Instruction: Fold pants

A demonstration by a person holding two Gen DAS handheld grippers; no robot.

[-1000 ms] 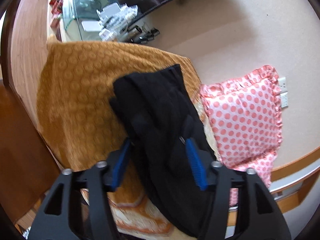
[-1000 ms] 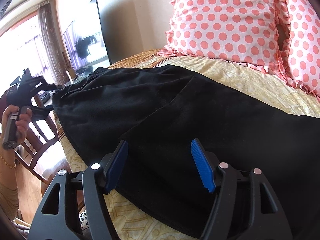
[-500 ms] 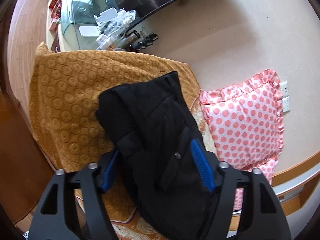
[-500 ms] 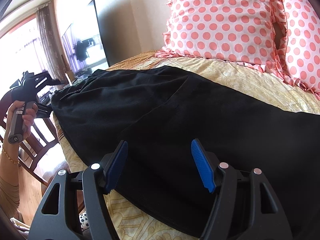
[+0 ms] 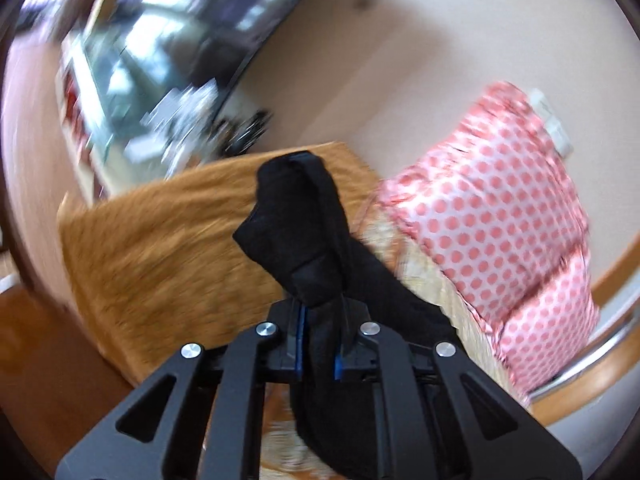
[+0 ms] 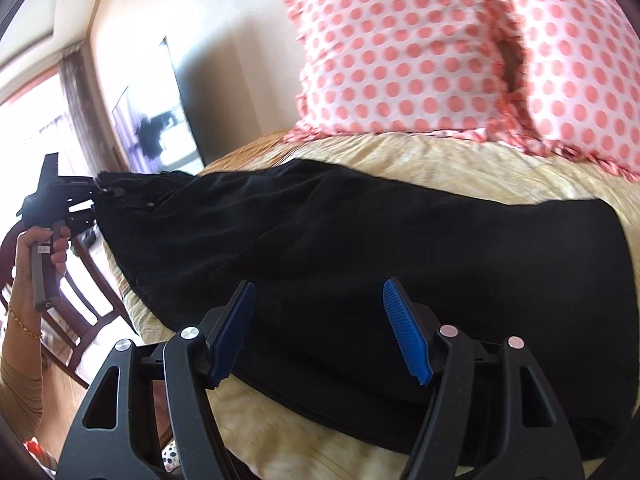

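Observation:
Black pants lie spread across the bed. My left gripper is shut on the waist end of the pants, which bunches up between its blue pads and rises off the bed. In the right wrist view the left gripper holds that waist end at the bed's far left edge. My right gripper is open, with the near edge of the pants between and under its blue fingers, not gripping.
Pink polka-dot pillows lean at the head of the bed. An orange blanket covers the bed's far part, over a cream bedspread. A wooden chair stands by the left bed edge. A TV hangs on the wall.
My left gripper has closed on the waist end of the pants and lifted it, bunching the cloth. My right gripper has stayed open over the near edge.

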